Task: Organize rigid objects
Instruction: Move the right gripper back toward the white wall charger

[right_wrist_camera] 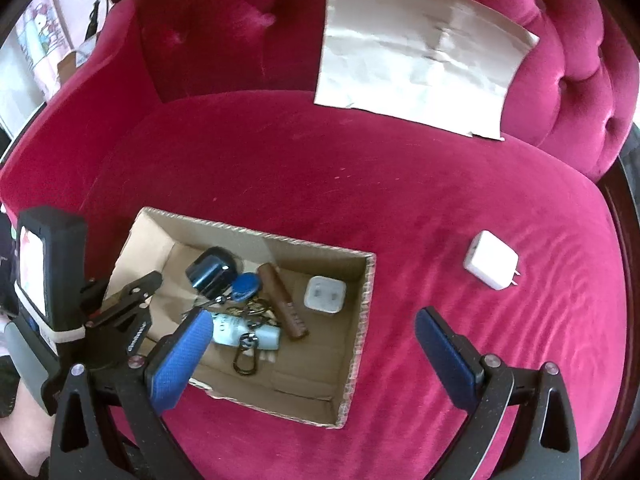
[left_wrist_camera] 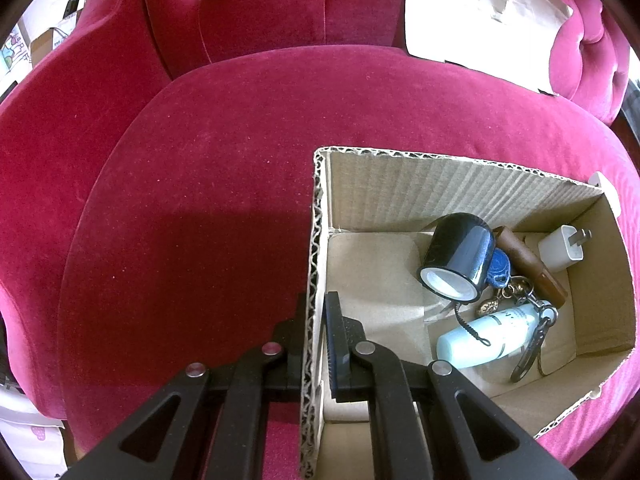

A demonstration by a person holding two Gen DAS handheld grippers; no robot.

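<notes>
An open cardboard box (left_wrist_camera: 400,184) (right_wrist_camera: 360,320) sits on the red velvet sofa seat. It holds a dark blue cup (left_wrist_camera: 460,256) (right_wrist_camera: 210,270), a pale blue bottle (left_wrist_camera: 484,336) (right_wrist_camera: 244,330), a brown tube (left_wrist_camera: 532,264) (right_wrist_camera: 282,302), a blue key fob with keys (left_wrist_camera: 499,270) (right_wrist_camera: 245,286) and a small white charger (left_wrist_camera: 560,249) (right_wrist_camera: 325,294). My left gripper (left_wrist_camera: 314,312) (right_wrist_camera: 132,296) is shut on the box's left wall. A larger white charger (right_wrist_camera: 491,260) lies on the seat right of the box. My right gripper (right_wrist_camera: 314,332) is open and empty, above the box's right wall.
A sheet of brown paper (left_wrist_camera: 480,20) (right_wrist_camera: 416,56) leans on the tufted backrest. The sofa's left arm (left_wrist_camera: 60,140) rises on the left. Boxes and clutter stand beyond the sofa at far left (left_wrist_camera: 40,44).
</notes>
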